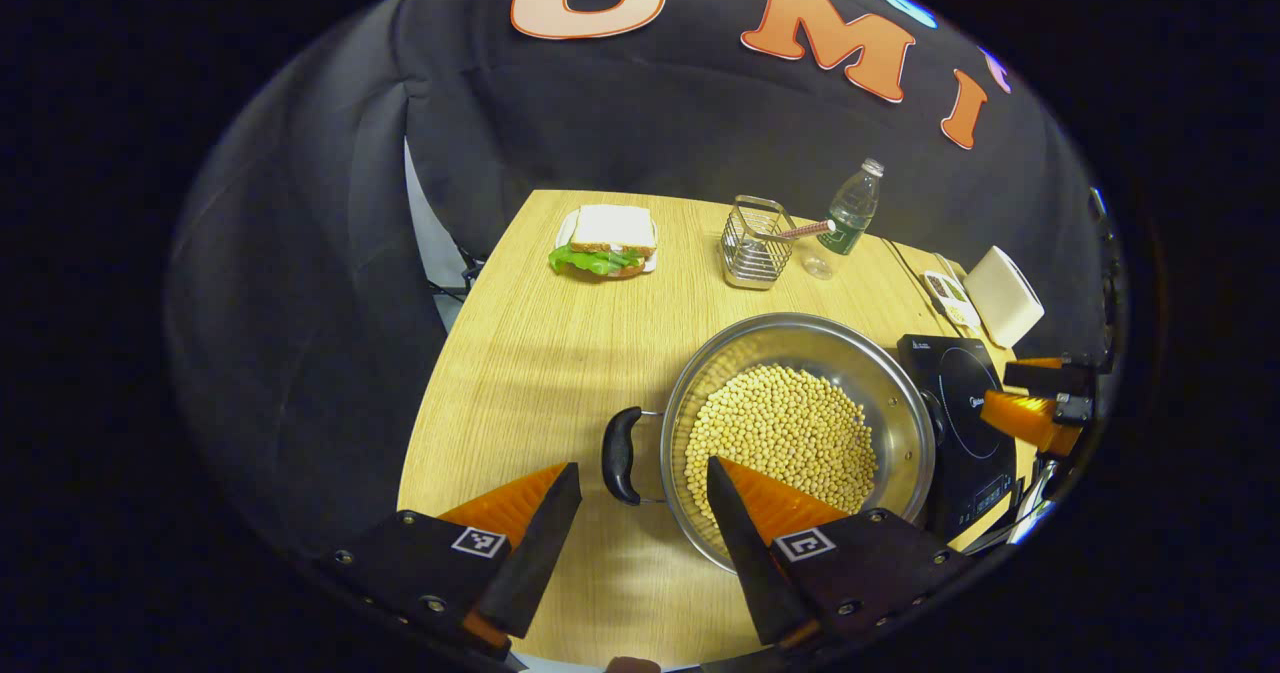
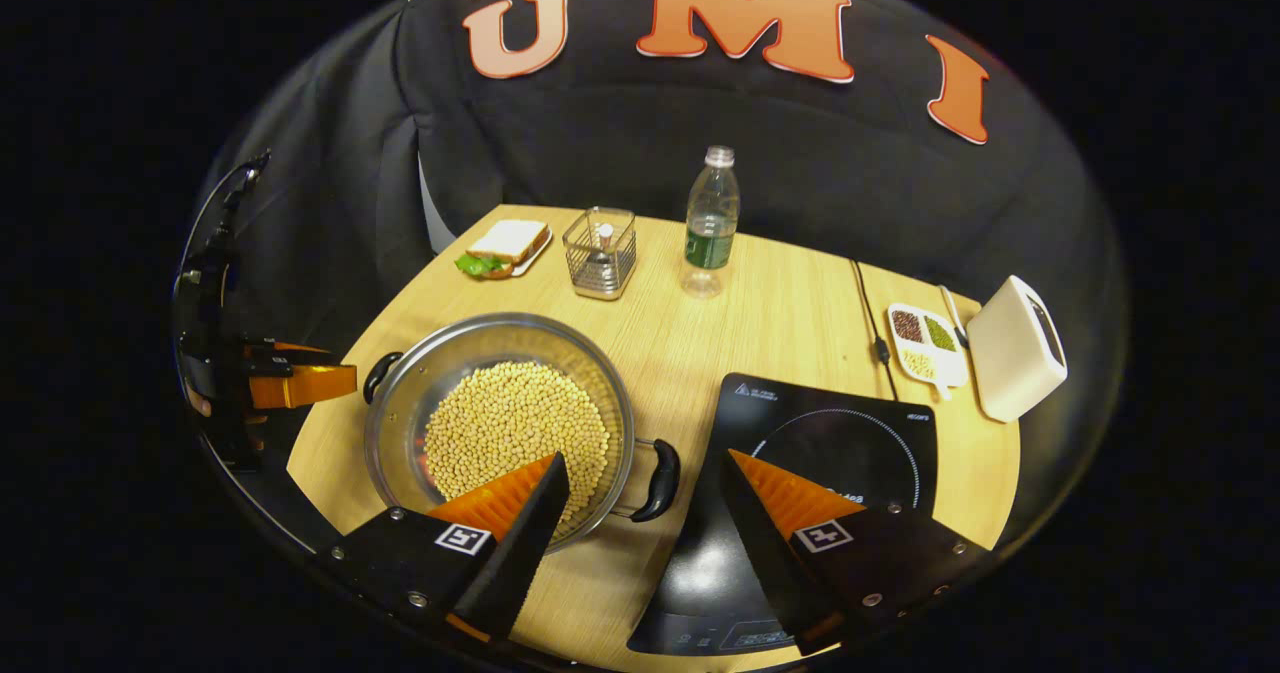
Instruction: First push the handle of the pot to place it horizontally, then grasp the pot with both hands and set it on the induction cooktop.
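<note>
The steel pot (image 2: pixel 500 418), round, shiny and holding pale dry beans, is sitting on the wood-grain desk (image 2: pixel 790 323) just beside the flat black glass induction cooktop (image 2: pixel 830 443), so the lift onto it is yet to come. Its two curved black handles are lying roughly level, which suggests the push is done. The left hand-held gripper (image 1: pixel 640 493) is gaping wide around the left handle (image 1: pixel 620 453), the right hand-held gripper (image 2: pixel 645 483) likewise around the right handle (image 2: pixel 660 478), both gripping nothing.

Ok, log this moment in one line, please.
pot of beans on table, beside cooktop | left gripper open around handle | right gripper open around other handle | not lifted
</note>
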